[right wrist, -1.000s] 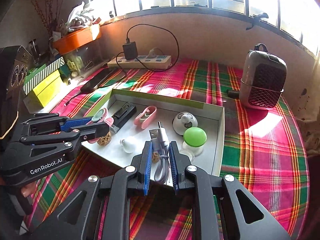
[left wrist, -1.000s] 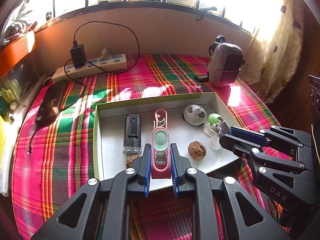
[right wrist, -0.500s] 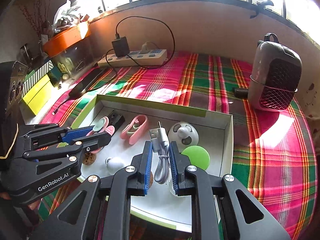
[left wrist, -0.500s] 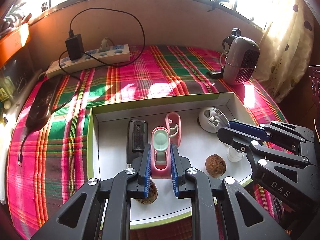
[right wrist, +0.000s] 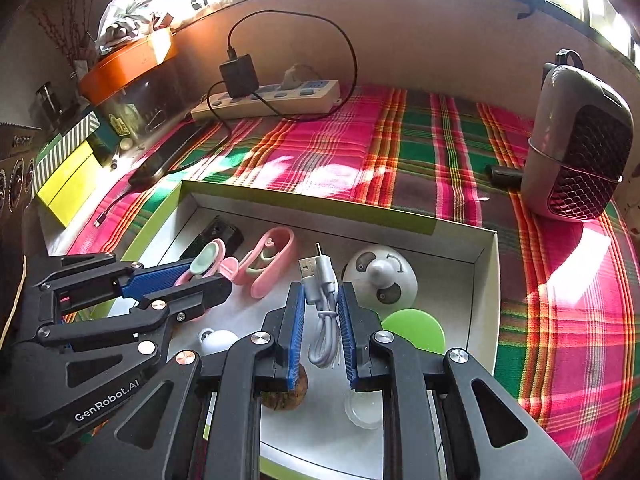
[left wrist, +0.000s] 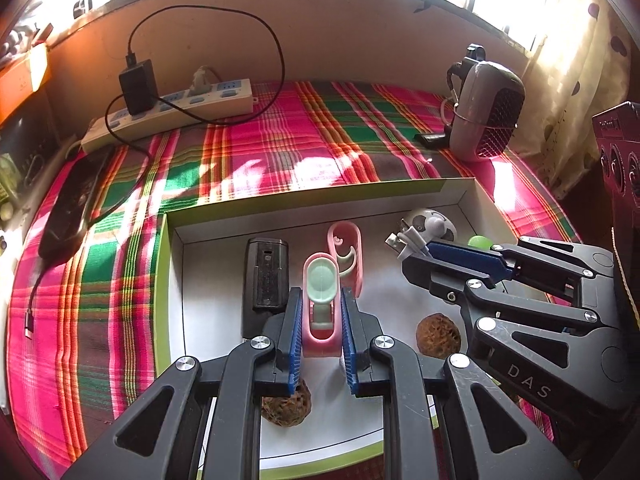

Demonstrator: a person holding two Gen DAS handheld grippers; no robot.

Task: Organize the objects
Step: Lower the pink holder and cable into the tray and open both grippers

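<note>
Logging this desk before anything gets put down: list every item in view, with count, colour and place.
tray: 1, white, green rim, on the plaid cloth
pink clip: 1, pink with mint pad, in the left gripper
second pink clip: 1, pink, lying in the tray
USB cable: 1, grey, coiled, in the right gripper
black device: 1, tray's left part
panda fan: 1, white and black, tray's far right corner
green-topped item: 1, beside the fan
walnuts: 2, brown, near tray edge
power strip: 1, white, by the wall
heater: 1, grey, far right
left gripper: shut on the clip
right gripper: shut on the cable
</note>
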